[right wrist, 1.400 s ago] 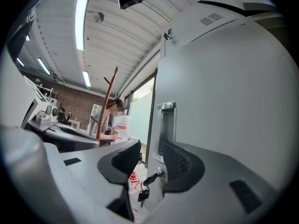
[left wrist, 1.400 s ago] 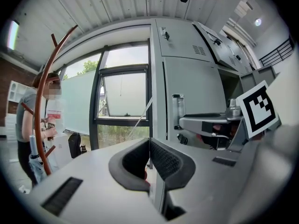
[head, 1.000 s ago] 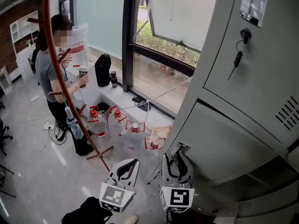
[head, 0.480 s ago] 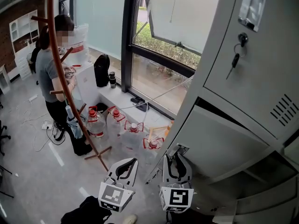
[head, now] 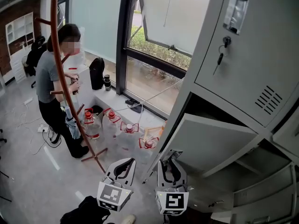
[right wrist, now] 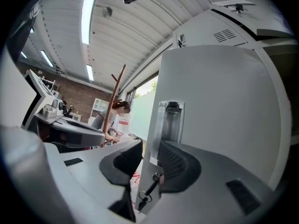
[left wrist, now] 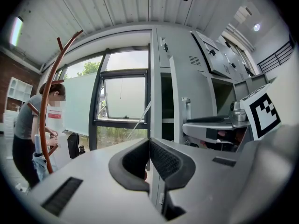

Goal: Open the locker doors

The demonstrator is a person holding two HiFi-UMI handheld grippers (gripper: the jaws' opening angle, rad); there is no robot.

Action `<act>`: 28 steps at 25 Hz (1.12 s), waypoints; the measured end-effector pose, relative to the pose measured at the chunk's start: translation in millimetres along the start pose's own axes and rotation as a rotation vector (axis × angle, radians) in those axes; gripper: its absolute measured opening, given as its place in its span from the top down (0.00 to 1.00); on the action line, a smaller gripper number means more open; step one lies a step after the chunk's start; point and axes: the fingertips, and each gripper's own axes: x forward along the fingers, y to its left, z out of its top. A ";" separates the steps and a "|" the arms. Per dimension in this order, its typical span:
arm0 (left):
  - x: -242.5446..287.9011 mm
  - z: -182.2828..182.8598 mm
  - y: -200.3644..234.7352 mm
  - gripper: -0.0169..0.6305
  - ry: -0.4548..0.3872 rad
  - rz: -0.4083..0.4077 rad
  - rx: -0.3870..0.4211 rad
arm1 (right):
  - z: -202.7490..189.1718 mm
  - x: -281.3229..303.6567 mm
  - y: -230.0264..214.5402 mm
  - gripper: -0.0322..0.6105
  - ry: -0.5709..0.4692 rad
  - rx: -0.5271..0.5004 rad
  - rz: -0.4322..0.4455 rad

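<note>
- A big window [head: 150,78] shows green grass [head: 140,35] outside.
- The floor [head: 28,171] is grey and shiny.
- A brick wall [head: 25,8] stands behind a white shelf [head: 16,35].
- Long lights [right wrist: 87,15] glow on the ceiling [right wrist: 126,29].

— Which one is open?
— The lower door [head: 212,141], plain grey metal, at about four o'clock in the head view. It stands swung partway out, with a dark gap showing behind its top edge.
— Anything on it?
— A clear label pocket [right wrist: 169,120] near its free edge, and a key [right wrist: 150,190] hanging in the lock at six o'clock from the pocket.
— And the one above?
— The upper door [head: 252,55], at two o'clock, sits flush and closed. Same grey, with an upper key [head: 223,45] in its lock and a slotted vent [head: 267,100] towards its five o'clock corner.
</note>
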 end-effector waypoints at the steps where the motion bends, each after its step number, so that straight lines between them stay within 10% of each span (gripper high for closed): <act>1: -3.2 1.6 -1.6 0.94 -0.004 -0.003 -0.001 | 0.3 -5.2 2.3 0.74 0.003 -0.002 0.000; 28: -44.2 29.3 -93.0 0.94 -0.083 -0.225 0.039 | 0.8 -142.3 22.7 0.72 0.030 0.007 -0.143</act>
